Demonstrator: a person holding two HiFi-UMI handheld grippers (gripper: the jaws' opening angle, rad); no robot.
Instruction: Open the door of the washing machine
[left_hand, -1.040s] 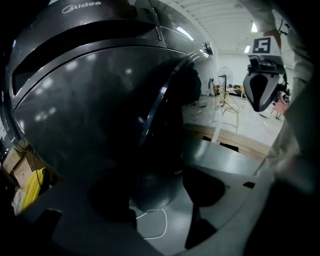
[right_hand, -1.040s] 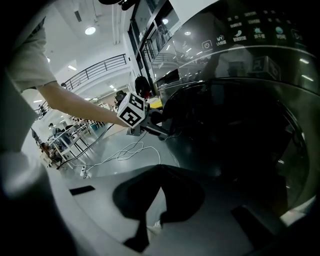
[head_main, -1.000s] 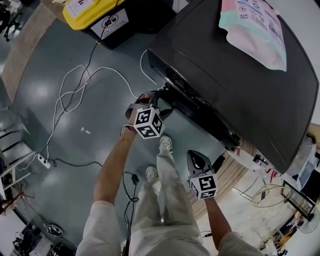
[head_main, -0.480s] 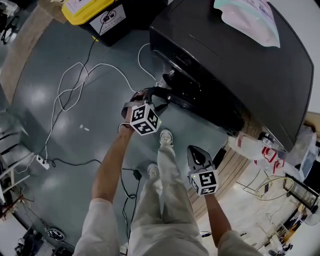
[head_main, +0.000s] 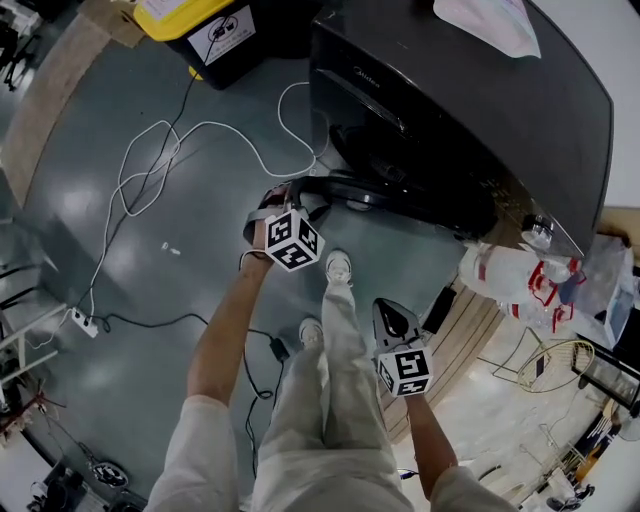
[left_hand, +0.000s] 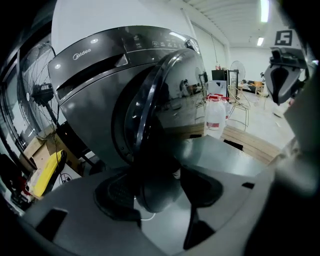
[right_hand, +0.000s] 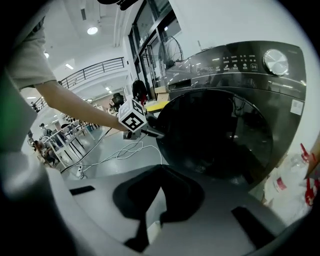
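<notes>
Washing machine: the dark washing machine (head_main: 480, 110) fills the head view from 12 to 2 o'clock, with a pale bag (head_main: 490, 20) lying on its top.

Door: the round door (head_main: 350, 188) stands partly open. Its free edge points toward 10 o'clock, away from the machine front, and its hinge side sits toward 3 o'clock.

Left gripper: the left gripper (head_main: 300, 197) is clamped on the door's free rim. In the left gripper view the dark rim (left_hand: 150, 165) sits between the two jaws, with the door glass rising above it.

Right gripper: the right gripper (head_main: 392, 312) hangs at 5 o'clock, well apart from the door. Its jaws are together with nothing between them.

Change: a second ago the door lay almost flush with the machine front. Now it has swung out, and a dark gap shows behind it. The left gripper has come back toward the person with the rim in its grip.

Meaning: the latch has evidently let go, so the hard part looks done. What remains, in my judgement, is only a wider swing toward 9 o'clock.

Watch: a white cable (head_main: 190, 140) loops across the floor at 10 o'clock, close to the door's path. The grip is on a thin curved rim, which could slip if it is pulled at an angle.
</notes>
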